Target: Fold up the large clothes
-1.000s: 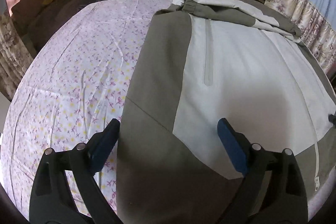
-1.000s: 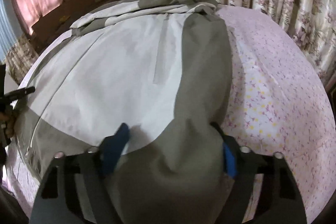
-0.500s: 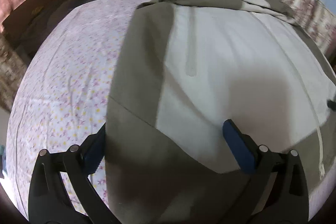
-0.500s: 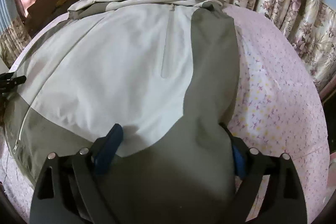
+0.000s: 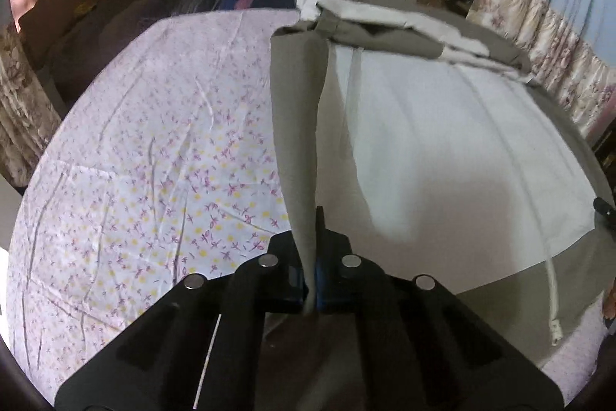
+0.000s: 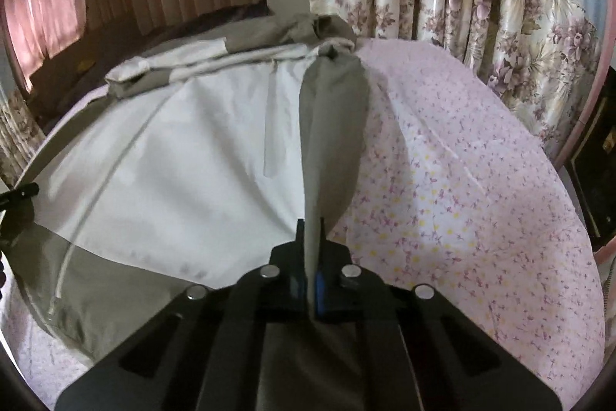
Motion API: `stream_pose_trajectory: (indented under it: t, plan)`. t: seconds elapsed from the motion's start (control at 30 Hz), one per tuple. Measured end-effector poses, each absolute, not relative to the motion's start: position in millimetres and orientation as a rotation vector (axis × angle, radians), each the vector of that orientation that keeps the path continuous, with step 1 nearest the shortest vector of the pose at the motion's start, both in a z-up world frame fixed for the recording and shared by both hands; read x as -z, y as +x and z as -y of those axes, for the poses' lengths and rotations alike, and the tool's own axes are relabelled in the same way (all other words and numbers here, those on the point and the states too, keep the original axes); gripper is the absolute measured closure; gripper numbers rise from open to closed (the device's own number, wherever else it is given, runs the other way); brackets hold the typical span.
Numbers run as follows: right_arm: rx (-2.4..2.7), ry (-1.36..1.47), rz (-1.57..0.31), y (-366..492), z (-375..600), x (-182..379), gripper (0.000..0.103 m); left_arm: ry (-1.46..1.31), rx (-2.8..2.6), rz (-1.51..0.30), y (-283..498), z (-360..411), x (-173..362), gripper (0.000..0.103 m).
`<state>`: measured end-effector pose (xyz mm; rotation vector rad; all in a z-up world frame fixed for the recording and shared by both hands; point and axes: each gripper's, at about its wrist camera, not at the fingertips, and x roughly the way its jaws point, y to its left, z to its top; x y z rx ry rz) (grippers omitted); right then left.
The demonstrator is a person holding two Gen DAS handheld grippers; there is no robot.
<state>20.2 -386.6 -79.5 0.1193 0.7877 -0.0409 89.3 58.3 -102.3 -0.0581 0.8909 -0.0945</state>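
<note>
— Two grippers, and we see both clamped tight on cloth. Our left gripper (image 5: 310, 257) has its jaws pressed together on a ridge of olive fabric that rises from the jacket (image 5: 442, 149) and runs up between the blue pads.

— Agreed. Our right gripper (image 6: 313, 257) does the same on the opposite side: jaws closed, a narrow fold of the olive side panel pinched between them and drawn up into a taut ridge.

— And where does the jacket lie?

— Spread flat on the bedsheet (image 5: 154, 160), the pale floral one with purple and yellow sprigs. From the left wrist view, the white body panel fills the right half and the bare sheet fills the left. From the right wrist view it is mirrored: white panel to the left, sheet (image 6: 462, 199) to the right.

— We can also make out the zipper (image 5: 552, 295) running down the white panel to the olive hem near us, and a folded sleeve (image 5: 385, 26), white and olive, lying across the far end of the jacket.

— Beyond the bed we have floral curtains (image 6: 481, 6) on the right wrist side and a dark blanket (image 5: 192, 10) past the sheet's far edge on the left wrist side.

— At the edge of each view a dark bit of the other gripper just shows, too little to read.
</note>
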Motion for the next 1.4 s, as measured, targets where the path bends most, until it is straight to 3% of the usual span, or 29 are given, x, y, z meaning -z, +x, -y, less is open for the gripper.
stream_pose_trajectory:
  t: [0.37,0.77,0.87,0.93,1.0,1.13,1.2,1.27,1.3,1.33,1.4]
  plan:
    - [-0.039,0.103,-0.718,-23.7,387.6,39.0,0.101,-0.062,0.154,-0.781,30.0,-65.9,53.3,0.102]
    - [-0.035,0.091,-0.777,-75.0,396.7,62.2,0.097,-0.074,0.152,-0.853,-46.0,-77.1,80.7,0.1]
    - [-0.021,0.079,-0.811,-73.6,397.9,72.3,0.087,-0.07,0.104,-0.879,-47.9,-81.2,96.3,0.077]
    - [-0.009,0.067,-0.808,-78.7,399.3,74.7,0.064,-0.07,0.098,-0.89,-51.6,-83.5,103.6,0.049]
    - [-0.025,0.07,-0.83,-84.6,401.4,79.1,0.05,-0.058,0.092,-0.895,-55.7,-84.3,108.2,0.034]
    - [-0.042,0.108,-0.856,-102.1,404.0,88.3,0.049,-0.027,0.095,-0.923,-64.6,-83.8,120.0,0.025]
    - [-0.074,0.148,-0.875,-106.2,403.6,94.9,0.053,-0.034,0.103,-0.937,-67.8,-82.3,126.1,0.027]
    - [-0.084,0.149,-0.886,-107.3,401.2,98.9,0.07,-0.009,0.102,-0.925,-69.6,-76.8,126.2,0.037]
    - [-0.079,0.151,-0.885,-108.2,399.8,98.9,0.084,0.004,0.111,-0.922,-70.4,-74.0,125.0,0.059]
    - [-0.079,0.159,-0.88,-108.6,400.0,97.5,0.095,0.002,0.119,-0.921,-70.7,-72.7,122.4,0.089]
    - [-0.085,0.174,-0.84,-110.8,401.4,87.3,0.098,-0.032,0.149,-0.923,-68.2,-75.3,116.0,0.1]
